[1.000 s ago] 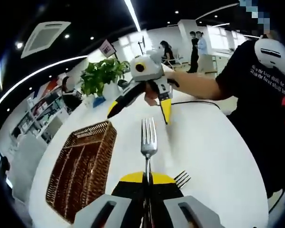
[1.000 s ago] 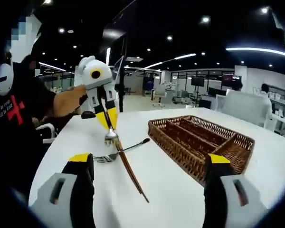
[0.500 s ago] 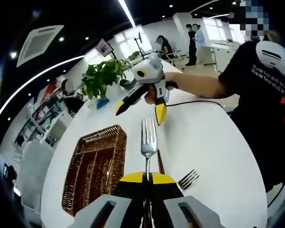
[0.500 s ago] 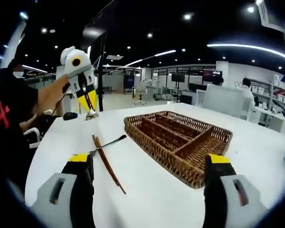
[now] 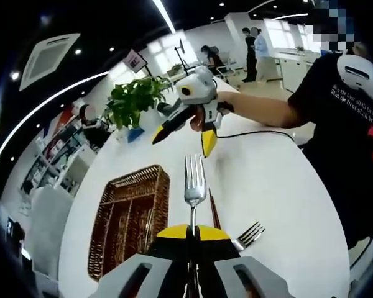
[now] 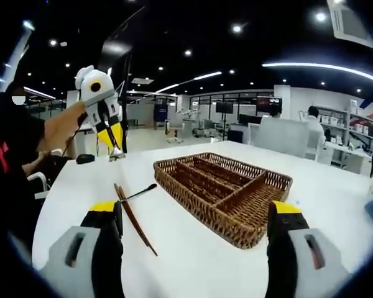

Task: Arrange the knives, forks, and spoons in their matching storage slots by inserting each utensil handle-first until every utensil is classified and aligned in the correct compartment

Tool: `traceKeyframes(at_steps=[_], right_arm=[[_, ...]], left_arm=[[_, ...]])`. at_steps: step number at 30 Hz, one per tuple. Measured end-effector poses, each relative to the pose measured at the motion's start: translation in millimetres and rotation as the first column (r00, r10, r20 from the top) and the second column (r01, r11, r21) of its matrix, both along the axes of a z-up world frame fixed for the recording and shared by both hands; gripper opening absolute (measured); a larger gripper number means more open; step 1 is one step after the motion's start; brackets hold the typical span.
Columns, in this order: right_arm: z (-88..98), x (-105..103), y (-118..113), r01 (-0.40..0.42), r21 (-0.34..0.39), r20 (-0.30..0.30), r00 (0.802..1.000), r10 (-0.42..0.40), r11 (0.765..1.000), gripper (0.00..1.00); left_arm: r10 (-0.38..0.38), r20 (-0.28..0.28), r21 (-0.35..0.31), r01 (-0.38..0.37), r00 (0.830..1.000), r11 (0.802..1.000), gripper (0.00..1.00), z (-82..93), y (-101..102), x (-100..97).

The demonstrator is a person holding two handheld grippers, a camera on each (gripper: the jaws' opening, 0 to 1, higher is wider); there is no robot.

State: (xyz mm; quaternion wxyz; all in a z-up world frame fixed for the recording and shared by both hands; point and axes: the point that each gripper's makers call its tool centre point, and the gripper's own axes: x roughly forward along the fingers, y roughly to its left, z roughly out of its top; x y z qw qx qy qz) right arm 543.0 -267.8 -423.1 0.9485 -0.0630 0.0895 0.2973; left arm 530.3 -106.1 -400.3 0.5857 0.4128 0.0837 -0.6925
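My left gripper [image 5: 193, 234] is shut on the handle of a silver fork [image 5: 194, 179], whose tines point away from it. In the right gripper view that left gripper [image 6: 114, 141] hangs above the table's far left with the fork [image 6: 116, 153] tines down. The brown wicker tray [image 5: 135, 172] with long slots lies left of the fork. My right gripper [image 6: 194, 211] stands open just in front of the tray [image 6: 280, 180]; it shows as the right gripper [image 5: 185, 130], open, in a hand. A second fork [image 5: 252, 234] and brown chopsticks [image 5: 214, 211] lie on the table.
The white table [image 5: 267, 180] is round, with its edge near on the right. A potted plant [image 5: 137, 99] stands at its far side, and a black cable [image 5: 261, 132] runs by the person's arm. In the right gripper view the chopsticks [image 6: 135, 220] and fork handle [image 6: 142, 191] lie left of the tray.
The left gripper has lifted the fork up and away from the chopsticks and second fork. The right gripper view has swung towards the tray, which now sits centred and closer.
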Motion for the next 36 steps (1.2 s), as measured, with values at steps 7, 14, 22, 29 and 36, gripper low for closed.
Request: traceKeyframes(at_steps=[7,14,22,29,36], right_arm=[[0.6,-0.4,0.4,-0.001,0.0,0.003,1.0,0.001,1.0,0.99],[0.1,-0.2,-1.4,0.013,0.001,-0.007,1.0,-0.013,1.0,0.99],[7.4,-1.9,1.8,0.013,0.012,0.008,1.0,-0.013,1.0,0.99],[12.8,0.0,-4.0,0.042,0.019,0.02,0.999,-0.042,0.999,0.99],[12.0,3.9,-9.5,0.074,0.004,0.013,0.997,-0.074,0.997,0.99]], left_arm=[[0.0,0.011,0.007,0.0,1.0,1.0,0.01,0.8,0.8,0.8],[0.003,0.018,0.012,-0.004,1.0,1.0,0.01,-2.1,0.4,6.8],[0.008,0.03,0.014,-0.009,1.0,1.0,0.01,-8.5,-2.9,20.3],[0.013,0.037,0.01,-0.013,0.999,1.0,0.01,-11.8,-9.0,40.1],[0.008,0.063,0.018,-0.009,0.998,1.0,0.01,-15.4,-17.7,63.1]])
